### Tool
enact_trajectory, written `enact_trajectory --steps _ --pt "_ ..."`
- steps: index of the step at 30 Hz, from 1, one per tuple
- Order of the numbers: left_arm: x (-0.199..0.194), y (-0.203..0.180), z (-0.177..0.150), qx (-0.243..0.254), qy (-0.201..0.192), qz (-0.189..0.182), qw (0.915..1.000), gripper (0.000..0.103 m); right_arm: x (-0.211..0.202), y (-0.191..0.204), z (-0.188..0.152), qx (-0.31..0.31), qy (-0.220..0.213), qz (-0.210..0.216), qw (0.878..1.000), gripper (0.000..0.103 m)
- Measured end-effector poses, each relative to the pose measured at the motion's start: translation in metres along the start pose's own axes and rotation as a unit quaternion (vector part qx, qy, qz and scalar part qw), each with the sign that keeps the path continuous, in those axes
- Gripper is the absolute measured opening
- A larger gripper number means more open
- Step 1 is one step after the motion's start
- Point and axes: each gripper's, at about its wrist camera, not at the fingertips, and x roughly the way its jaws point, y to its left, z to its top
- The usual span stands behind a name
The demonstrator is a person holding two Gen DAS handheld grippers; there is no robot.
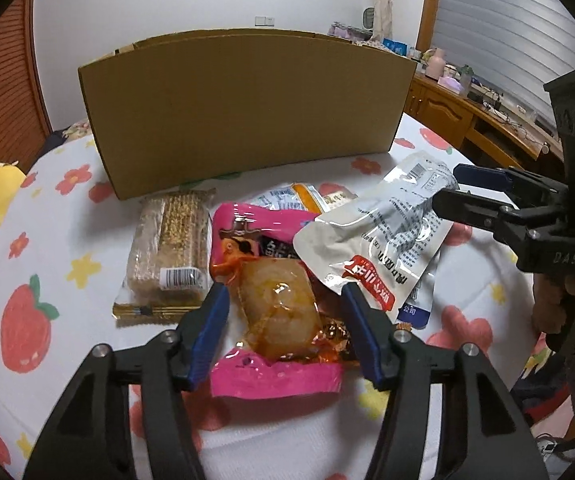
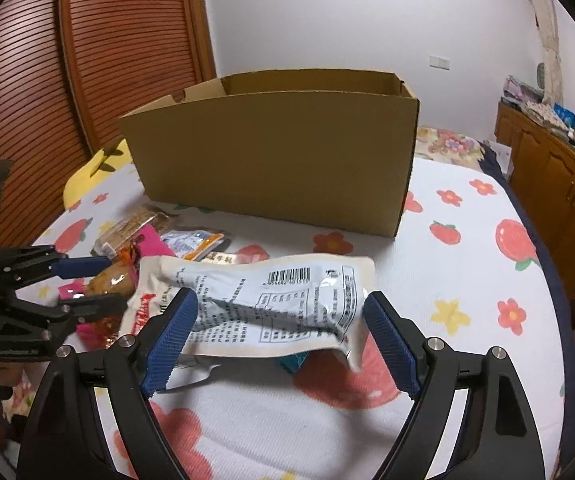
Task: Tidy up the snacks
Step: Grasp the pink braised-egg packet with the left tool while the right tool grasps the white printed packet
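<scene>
A pile of snacks lies on a fruit-print cloth in front of an open cardboard box (image 1: 247, 112) (image 2: 275, 160). My left gripper (image 1: 283, 292) is open, its blue fingers on either side of a pink packet (image 1: 271, 304) with a clear window. My right gripper (image 2: 281, 304) is open around the end of a white pouch (image 2: 271, 300), which bows upward between the fingers; the pouch (image 1: 375, 232) overlaps the pink packet. In the left wrist view the right gripper (image 1: 447, 188) enters from the right. A cracker bar pack (image 1: 167, 248) lies left of the pile.
A small white and orange sachet (image 1: 299, 196) lies behind the pink packet. A blue-edged sachet (image 1: 415, 308) sticks out under the white pouch. A wooden sideboard (image 2: 559, 176) with clutter runs along the right. A louvred wooden door (image 2: 47, 80) is at the left.
</scene>
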Motion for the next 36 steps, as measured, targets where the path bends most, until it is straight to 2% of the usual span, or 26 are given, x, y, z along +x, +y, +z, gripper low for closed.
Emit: enact_trajectory --steps 1,3,7,11,18,26,31,36 --pt "0.0 0.0 -0.001 0.002 -0.003 -0.001 1.0 0.057 0.0 0.0 0.0 0.0 0.0 -0.001 1.0 0.087" --pt "0.0 0.0 -0.003 0.006 -0.002 0.006 1.0 0.044 0.003 -0.005 0.0 0.006 0.003 -0.004 1.0 0.087" --pt "0.0 0.001 -0.006 0.011 -0.008 0.007 0.9999 0.042 0.011 -0.019 -0.001 0.035 0.015 0.004 0.999 0.089" --pt "-0.001 0.002 -0.007 0.009 -0.008 0.007 0.9999 0.042 0.017 -0.029 0.0 0.063 0.028 0.028 0.997 0.089" --pt "-0.002 0.006 -0.008 0.005 -0.008 0.002 1.0 0.042 0.026 -0.041 -0.003 0.088 0.062 0.041 0.993 0.09" --pt "-0.003 0.004 -0.008 0.004 -0.007 0.001 1.0 0.042 0.03 -0.048 0.002 0.107 0.065 0.051 0.991 0.09" --pt "-0.003 0.003 -0.008 0.005 -0.01 0.004 0.9999 0.041 0.018 -0.041 0.001 0.121 0.049 0.076 0.989 0.09" --pt "-0.004 0.006 -0.008 -0.001 -0.01 -0.001 1.0 0.041 0.026 -0.031 0.009 0.127 0.061 0.086 0.986 0.087"
